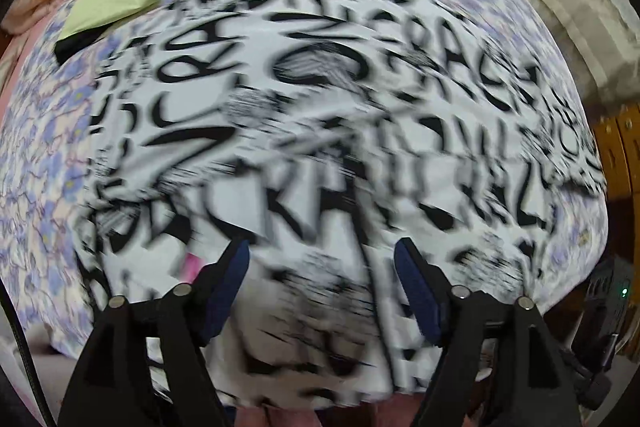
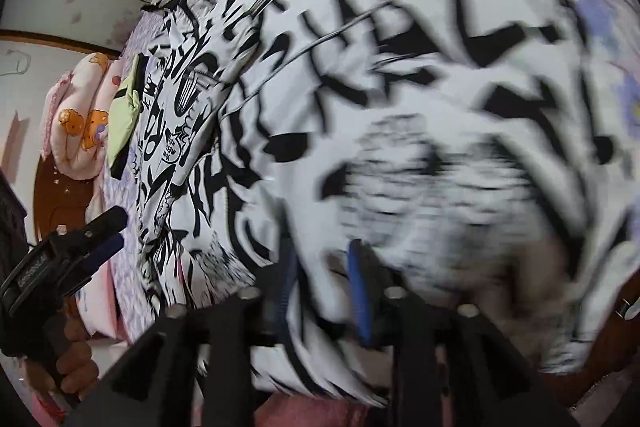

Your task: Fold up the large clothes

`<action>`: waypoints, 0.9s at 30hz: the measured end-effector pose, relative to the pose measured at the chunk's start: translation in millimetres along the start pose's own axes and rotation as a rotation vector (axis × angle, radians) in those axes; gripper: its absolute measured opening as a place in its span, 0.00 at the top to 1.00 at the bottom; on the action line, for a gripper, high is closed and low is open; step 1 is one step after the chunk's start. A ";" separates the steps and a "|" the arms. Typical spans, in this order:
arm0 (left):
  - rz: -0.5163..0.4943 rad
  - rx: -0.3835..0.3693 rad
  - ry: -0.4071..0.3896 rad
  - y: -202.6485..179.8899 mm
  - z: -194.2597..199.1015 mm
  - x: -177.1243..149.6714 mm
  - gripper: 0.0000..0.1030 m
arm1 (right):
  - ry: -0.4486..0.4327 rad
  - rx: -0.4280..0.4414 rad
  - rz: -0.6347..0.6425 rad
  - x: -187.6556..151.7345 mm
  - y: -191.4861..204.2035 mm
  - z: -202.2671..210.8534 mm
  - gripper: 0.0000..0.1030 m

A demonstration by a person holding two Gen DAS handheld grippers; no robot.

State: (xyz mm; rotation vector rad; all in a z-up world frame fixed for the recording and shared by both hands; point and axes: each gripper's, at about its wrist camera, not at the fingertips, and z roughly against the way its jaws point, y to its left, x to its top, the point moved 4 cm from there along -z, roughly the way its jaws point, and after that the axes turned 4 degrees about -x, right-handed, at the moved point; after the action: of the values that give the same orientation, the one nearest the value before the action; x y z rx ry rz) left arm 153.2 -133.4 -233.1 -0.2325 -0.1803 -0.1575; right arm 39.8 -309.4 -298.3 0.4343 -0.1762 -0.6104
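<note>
Both tongs hang over the black-and-white shirt (image 1: 320, 115) on a bed sheet (image 1: 44, 147) with purple flowers; left tongs (image 1: 322, 259) apart, right tongs (image 2: 320, 267) a little apart, nothing gripped

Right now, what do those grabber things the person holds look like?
Each hand-held gripper is black plastic with two long fingers, dark blue pads inside and small silver round pins on the joints: the left hand-held gripper, and the right hand-held gripper. A black cable runs beside the left one.

Matt white cloth garment (image 1: 320, 99) (black lettering printed) lies on soft floral bedsheet (image 1: 36, 163) fabric.
</note>
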 end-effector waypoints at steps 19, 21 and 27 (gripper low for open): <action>-0.153 -0.141 0.147 -274.4 -36.7 -26.0 0.20 | -0.190 0.037 -0.259 107.3 -225.3 141.3 0.58; -0.160 -0.129 0.156 -285.2 -40.9 -26.6 0.20 | -0.211 0.052 -0.292 124.6 -247.1 146.7 0.58; -0.134 -0.106 0.203 -301.8 -59.9 -26.1 0.20 | -0.305 0.089 -0.413 179.9 -302.0 156.9 0.58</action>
State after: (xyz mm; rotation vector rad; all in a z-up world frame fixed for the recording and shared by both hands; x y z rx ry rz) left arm 84.4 -434.4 -230.8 -0.3080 0.0151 -0.3224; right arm -15.3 -690.2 -285.8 0.4654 -0.4111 -1.0783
